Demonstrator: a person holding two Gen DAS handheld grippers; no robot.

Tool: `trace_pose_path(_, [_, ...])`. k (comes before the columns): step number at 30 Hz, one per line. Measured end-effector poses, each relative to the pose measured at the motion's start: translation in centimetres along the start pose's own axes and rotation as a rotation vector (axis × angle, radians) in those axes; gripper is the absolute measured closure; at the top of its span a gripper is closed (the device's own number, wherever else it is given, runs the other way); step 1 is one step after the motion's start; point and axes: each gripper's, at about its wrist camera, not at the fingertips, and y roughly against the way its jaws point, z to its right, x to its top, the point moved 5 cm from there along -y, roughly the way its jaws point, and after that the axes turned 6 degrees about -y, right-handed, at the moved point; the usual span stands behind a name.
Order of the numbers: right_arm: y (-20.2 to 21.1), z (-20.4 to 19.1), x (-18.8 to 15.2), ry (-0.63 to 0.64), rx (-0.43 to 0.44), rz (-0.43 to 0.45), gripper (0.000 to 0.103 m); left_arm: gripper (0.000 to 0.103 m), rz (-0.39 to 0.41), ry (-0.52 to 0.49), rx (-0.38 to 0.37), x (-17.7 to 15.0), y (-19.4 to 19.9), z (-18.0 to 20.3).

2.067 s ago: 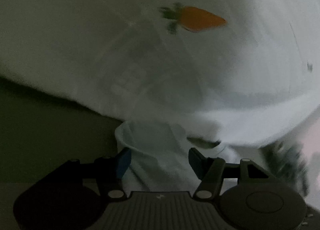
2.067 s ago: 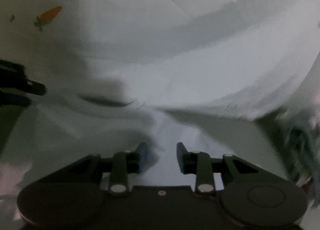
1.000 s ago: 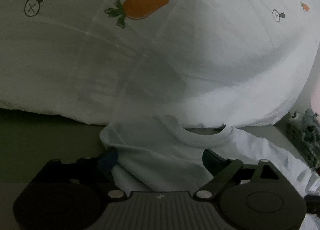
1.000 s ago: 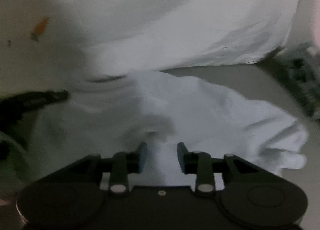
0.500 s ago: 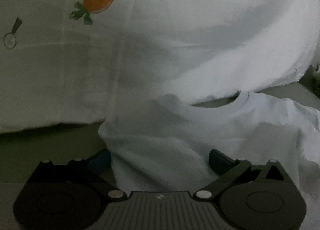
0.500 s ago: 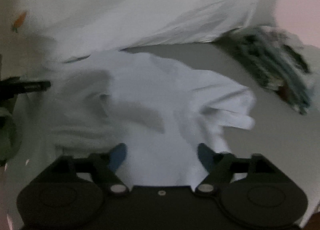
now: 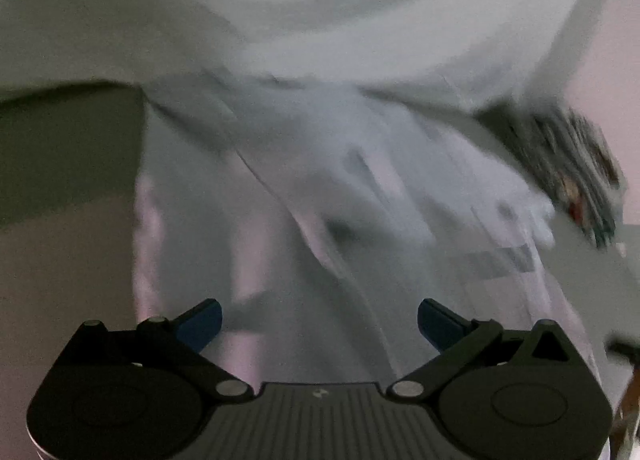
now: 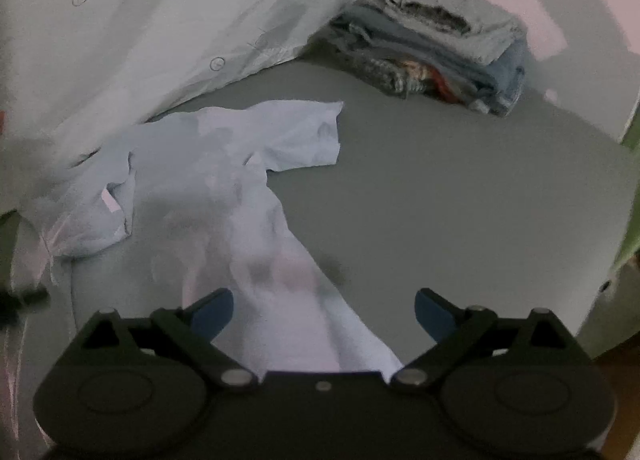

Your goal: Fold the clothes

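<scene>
- Currently both my claws are off the shirt (image 8: 240, 188).
- Left claw (image 7: 318, 320): jaws spread wide, blue pads (image 7: 200, 322) clear of the cloth, gripping nothing. View is motion-blurred; white fabric fills the gap below the jaws, can't tell folds or edges there.
- Right claw (image 8: 322, 312): jaws opening, nearly full width. Shirt hem runs between them but the pads don't press on it, so nothing held.
- Shirt lies crumpled on the grey bed (image 8: 460, 200), one sleeve spread flat toward the far side, body bunched and trailing toward my right claw.
- Quilt (image 8: 160, 28), white with carrot print, sits just behind the shirt, touching its far edge.
- Stack (image 8: 436, 48) of folded clothes sits far right by the wall, apart from the shirt.
</scene>
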Motion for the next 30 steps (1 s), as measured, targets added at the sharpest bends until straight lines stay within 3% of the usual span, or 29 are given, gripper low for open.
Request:
trace_pose_path(6, [-3.8, 2.3, 3.8, -0.035, 0.198, -0.038, 0.007, 0.0, -0.1, -0.088, 0.186, -2.4, -0.8, 5.3])
trace_pose_path(12, [-7.9, 4.9, 7.5, -0.137, 0.356, -0.09, 0.034, 0.0, -0.163, -0.008, 0.344, -2.5, -2.5, 6.4])
trace_pose_path(14, [-9.2, 5.4, 8.1, -0.165, 0.4, -0.106, 0.039, 0.0, -0.168, 0.015, 0.362, -2.3, -2.6, 6.4])
trace_pose_path(22, [-14.7, 4.6, 9.6, -0.421, 0.644, -0.251, 0.034, 0.0, -0.245, 0.099, 0.403, -1.6, -2.7, 6.8])
trace_pose_path(30, [-20.1, 1.5, 11.6, -0.517, 0.736, -0.324, 0.033, 0.0, -0.273, 0.129, 0.408, -1.3, -3.0, 6.7])
